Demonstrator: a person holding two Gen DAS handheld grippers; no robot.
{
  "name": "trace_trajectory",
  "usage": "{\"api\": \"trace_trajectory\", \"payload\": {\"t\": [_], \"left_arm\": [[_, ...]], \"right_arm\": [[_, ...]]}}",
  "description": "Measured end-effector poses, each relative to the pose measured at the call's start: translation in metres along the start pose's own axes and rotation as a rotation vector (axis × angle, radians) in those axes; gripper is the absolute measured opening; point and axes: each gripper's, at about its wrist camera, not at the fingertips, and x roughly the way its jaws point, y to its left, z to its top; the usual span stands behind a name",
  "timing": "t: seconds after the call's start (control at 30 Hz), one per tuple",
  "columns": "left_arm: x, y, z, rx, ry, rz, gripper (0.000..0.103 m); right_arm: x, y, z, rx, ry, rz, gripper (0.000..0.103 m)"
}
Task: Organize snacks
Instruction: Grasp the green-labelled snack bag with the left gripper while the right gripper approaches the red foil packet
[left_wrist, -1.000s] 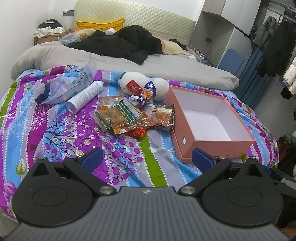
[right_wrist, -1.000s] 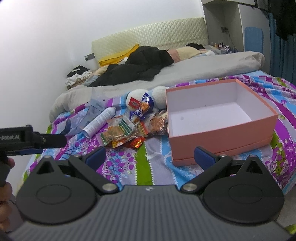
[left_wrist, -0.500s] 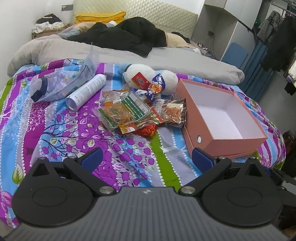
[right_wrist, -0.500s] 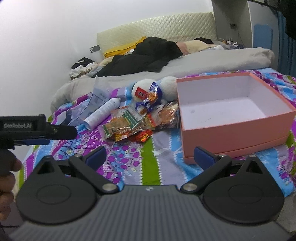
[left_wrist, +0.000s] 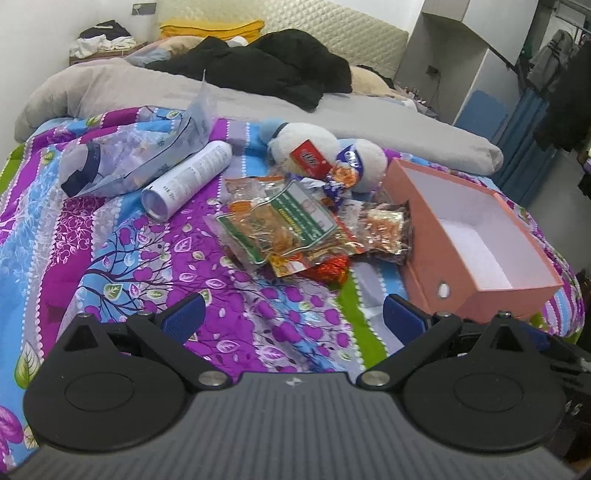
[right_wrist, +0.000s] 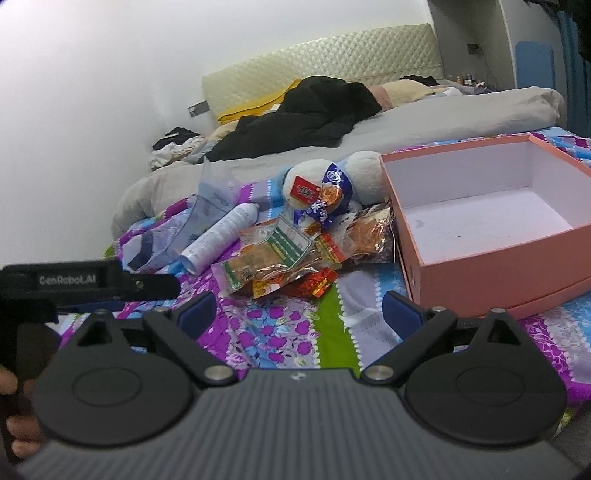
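A heap of snack packets (left_wrist: 291, 229) (right_wrist: 280, 254) lies on the patterned bedspread, with a small red wrapped sweet (left_wrist: 330, 267) (right_wrist: 316, 282) at its near edge. Right of the heap stands an empty pink box (left_wrist: 476, 236) (right_wrist: 491, 254) with a white inside. My left gripper (left_wrist: 295, 319) hovers open over the spread, short of the heap. My right gripper (right_wrist: 297, 314) is open too, in front of the sweet and left of the box. Nothing sits between either pair of fingers. The left gripper's body (right_wrist: 85, 282) shows at the right wrist view's left edge.
A white plush toy (left_wrist: 321, 155) carries a red packet and a blue packet behind the heap. A white spray can (left_wrist: 188, 179) and a clear plastic bag (left_wrist: 136, 162) lie to the left. A grey duvet (left_wrist: 221, 99) and black clothes (left_wrist: 273, 66) cover the bed's far half.
Both grippers have moved forward toward the snack heap, which now looks larger and closer. Both stayed open, and the objects on the bed have not moved.
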Motion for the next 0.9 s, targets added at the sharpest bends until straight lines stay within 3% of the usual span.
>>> {"api": "trace_trajectory", "payload": {"t": [0.1, 0.33, 0.47, 0.77, 0.9], "left_arm": [[0.014, 0.011, 0.000, -0.001, 0.005, 0.023, 0.103], [0.045, 0.038, 0.001, -0.020, 0.007, 0.002, 0.103], [0.066, 0.049, -0.001, -0.025, 0.020, 0.002, 0.102], [0.108, 0.063, 0.005, -0.017, 0.018, -0.033, 0.098], [0.130, 0.069, 0.011, -0.064, 0.038, -0.062, 0.096]], "right_arm": [[0.011, 0.004, 0.001, 0.001, -0.002, -0.001, 0.098], [0.039, 0.018, -0.002, -0.027, 0.010, -0.014, 0.097], [0.054, 0.026, -0.001, -0.024, 0.012, -0.011, 0.078], [0.104, 0.029, -0.001, 0.031, 0.035, -0.046, 0.068], [0.127, 0.021, 0.001, 0.046, 0.040, -0.082, 0.066]]}}
